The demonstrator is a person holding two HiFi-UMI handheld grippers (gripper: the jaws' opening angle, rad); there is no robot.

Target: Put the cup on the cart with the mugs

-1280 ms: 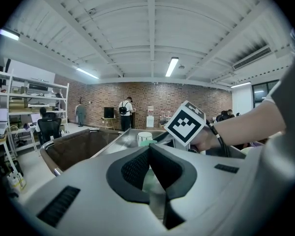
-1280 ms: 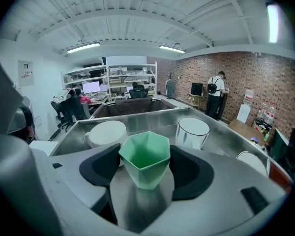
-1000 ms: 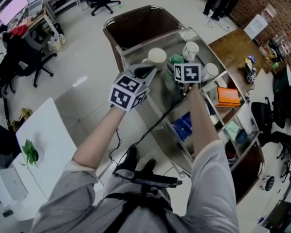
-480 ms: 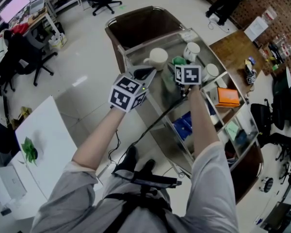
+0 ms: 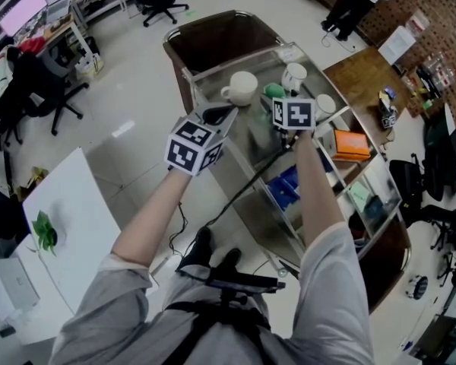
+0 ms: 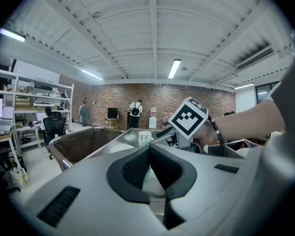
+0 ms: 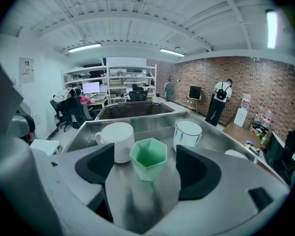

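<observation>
A pale green six-sided cup (image 7: 148,158) stands upright on the cart's steel top (image 7: 152,124), between the pads of my right gripper (image 7: 144,167). Its jaws have just been opening and the pads stand clear of the cup's sides. Behind the cup are a white mug (image 7: 117,140) to the left and a second white mug (image 7: 187,133) to the right. From the head view the green cup (image 5: 273,91) shows just beyond the right marker cube (image 5: 292,113). My left gripper (image 5: 222,113) hovers over the cart's near-left edge, shut on nothing, pads (image 6: 132,171) meeting at the tips.
A third white mug (image 5: 327,105) sits at the cart's right side. Lower shelves hold an orange box (image 5: 348,144) and blue items (image 5: 285,188). A brown bin (image 5: 220,40) closes the cart's far end. A wooden desk (image 5: 365,74) and a white table (image 5: 68,226) flank it.
The right gripper has drawn back a little from the green cup, which now shows more fully on the cart. The left gripper has shifted slightly to the lower left.
</observation>
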